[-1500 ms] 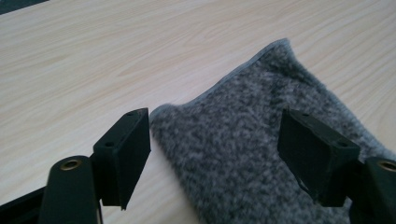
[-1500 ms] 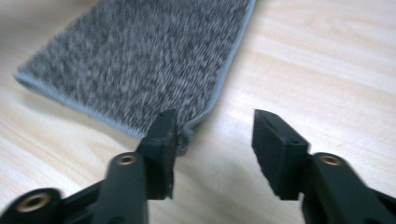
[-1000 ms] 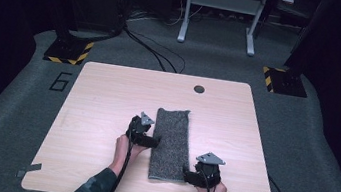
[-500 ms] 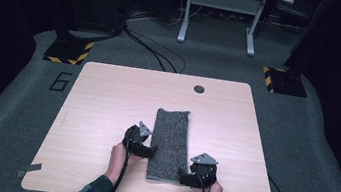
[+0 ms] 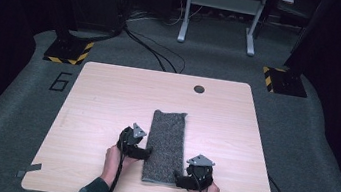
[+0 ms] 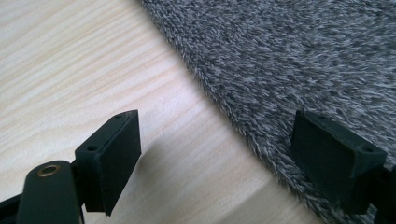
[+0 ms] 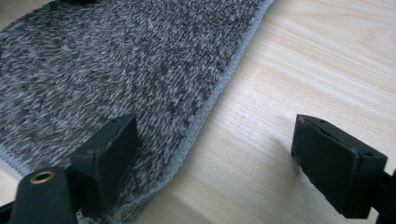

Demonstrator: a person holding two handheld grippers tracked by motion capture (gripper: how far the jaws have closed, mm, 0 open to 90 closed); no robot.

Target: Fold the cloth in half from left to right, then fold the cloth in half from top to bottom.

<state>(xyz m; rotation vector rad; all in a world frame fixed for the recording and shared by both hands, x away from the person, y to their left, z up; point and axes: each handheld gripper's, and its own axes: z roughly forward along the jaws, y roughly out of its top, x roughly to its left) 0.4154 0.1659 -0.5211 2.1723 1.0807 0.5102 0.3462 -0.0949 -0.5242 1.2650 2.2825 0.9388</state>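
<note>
From the high view I see the grey towel [image 5: 166, 146], folded into a long strip, lying flat on the wooden table [image 5: 107, 97], a little toward my side of the middle, its length running away from me. My left gripper [image 5: 146, 151] sits at the strip's left edge about halfway along, tips pointing right onto the hem. My right gripper [image 5: 178, 179] is at the near right corner, tips pointing left.

In the left gripper view, my jaws stand wide apart with nothing pinched. The towel [image 6: 289, 60] fills the upper right, and its fuzzy edge runs diagonally down between the jaws. The right-hand jaw sits over the pile, and I cannot tell whether it touches; the left-hand jaw hangs over bare wood.

In the right gripper view, the jaws are also wide, having just been opening, with no cloth gripped between them. The towel [image 7: 116, 70] covers the upper left, its stitched hem curving down toward the left-hand jaw, which rests at the corner. The right-hand jaw is over bare table, well clear of the fabric.
</note>
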